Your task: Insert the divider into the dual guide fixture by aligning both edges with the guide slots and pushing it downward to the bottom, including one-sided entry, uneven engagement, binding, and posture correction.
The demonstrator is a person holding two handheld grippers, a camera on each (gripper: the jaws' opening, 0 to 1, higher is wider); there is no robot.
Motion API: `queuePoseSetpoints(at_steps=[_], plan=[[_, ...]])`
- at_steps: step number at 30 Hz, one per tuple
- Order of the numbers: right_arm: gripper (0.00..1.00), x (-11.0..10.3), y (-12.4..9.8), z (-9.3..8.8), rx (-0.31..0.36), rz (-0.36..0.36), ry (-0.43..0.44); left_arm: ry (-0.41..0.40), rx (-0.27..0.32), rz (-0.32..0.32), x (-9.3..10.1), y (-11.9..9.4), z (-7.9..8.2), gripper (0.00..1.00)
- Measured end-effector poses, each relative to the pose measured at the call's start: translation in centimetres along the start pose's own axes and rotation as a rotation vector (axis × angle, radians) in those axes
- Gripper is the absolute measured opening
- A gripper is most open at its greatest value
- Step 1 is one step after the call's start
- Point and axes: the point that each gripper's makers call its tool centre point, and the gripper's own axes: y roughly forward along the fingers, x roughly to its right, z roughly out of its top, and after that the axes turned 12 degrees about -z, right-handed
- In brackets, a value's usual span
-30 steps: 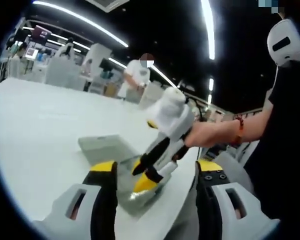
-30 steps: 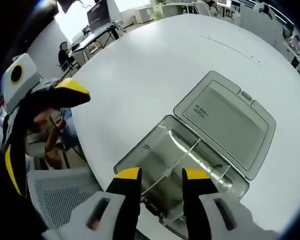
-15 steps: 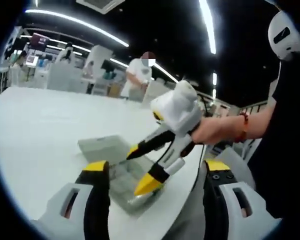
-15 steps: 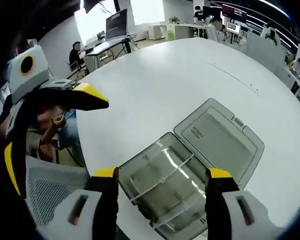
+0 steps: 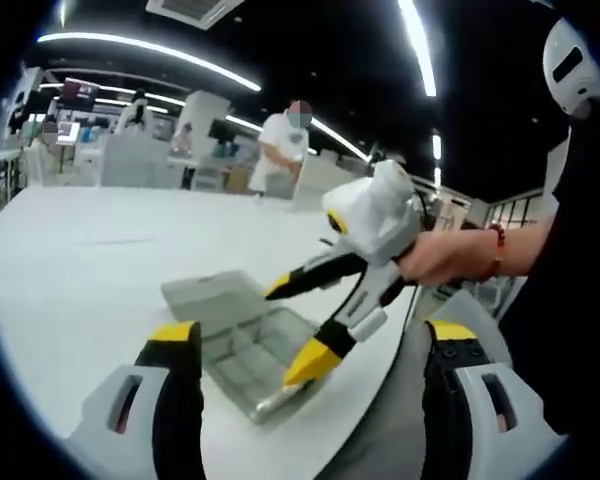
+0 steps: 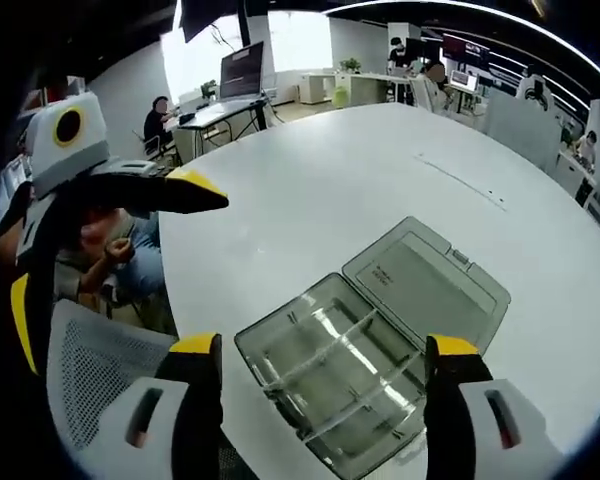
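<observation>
Right now my right gripper [image 6: 320, 375] hangs wide open and empty over the clear fixture [image 6: 325, 375] near the table's [image 6: 310, 170] edge — its divider [image 6: 315, 350] looks seated. My left gripper [image 5: 305, 365] is spread too, holding nothing — both seemingly clear to check.

Left gripper view low, looking across table [image 5: 70, 260], right gripper view steeply downward, both sharing clear box [image 6: 345, 375].
</observation>
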Motion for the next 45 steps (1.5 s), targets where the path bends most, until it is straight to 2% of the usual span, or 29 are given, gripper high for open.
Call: queuePoseSetpoints(at_steps=[4, 7, 13, 16, 18, 22, 25, 35, 45], plan=[[0.83, 0.6, -1.2, -0.5, 0.018, -0.006, 0.019, 0.004, -0.019, -0.007, 0.7, 0.7, 0.0, 0.98], [0.83, 2.0, -1.8, -0.6, 0.05, -0.058, 0.027, -0.004, -0.032, -0.022, 1.2, 1.4, -0.1, 0.99], [0.83, 3.6, -3.5, -1.7, 0.062, -0.093, 0.057, 0.021, -0.062, -0.075, 2.8, 3.3, 0.3, 0.99], [0.78, 4.7, -4.6, -2.2, 0.084, -0.131, 0.086, 0.021, -0.059, -0.098, 3.3, 4.3, 0.5, 0.98], [0.75, 5.7, -5.6, -1.8, 0.138, -0.164, 0.154, 0.02, -0.055, -0.123, 3.8, 5.1, 0.5, 0.96], [0.72, 7.0, -7.0, -3.2, 0.119, -0.211, 0.116, 0.031, -0.067, -0.153, 4.6, 6.5, 0.3, 0.96], [0.72, 8.2, -8.1, -3.6, 0.147, -0.233, 0.159, 0.041, -0.069, -0.169, 5.3, 7.6, 0.4, 0.96], [0.8, 9.2, -9.3, -4.8, 0.166, -0.209, 0.16, 0.055, -0.07, -0.169, 6.7, 9.1, 0.6, 0.96], [0.75, 11.4, -10.6, -7.4, 0.166, -0.219, 0.246, 0.058, -0.077, -0.157, 7.5, 10.1, 0.1, 0.96]])
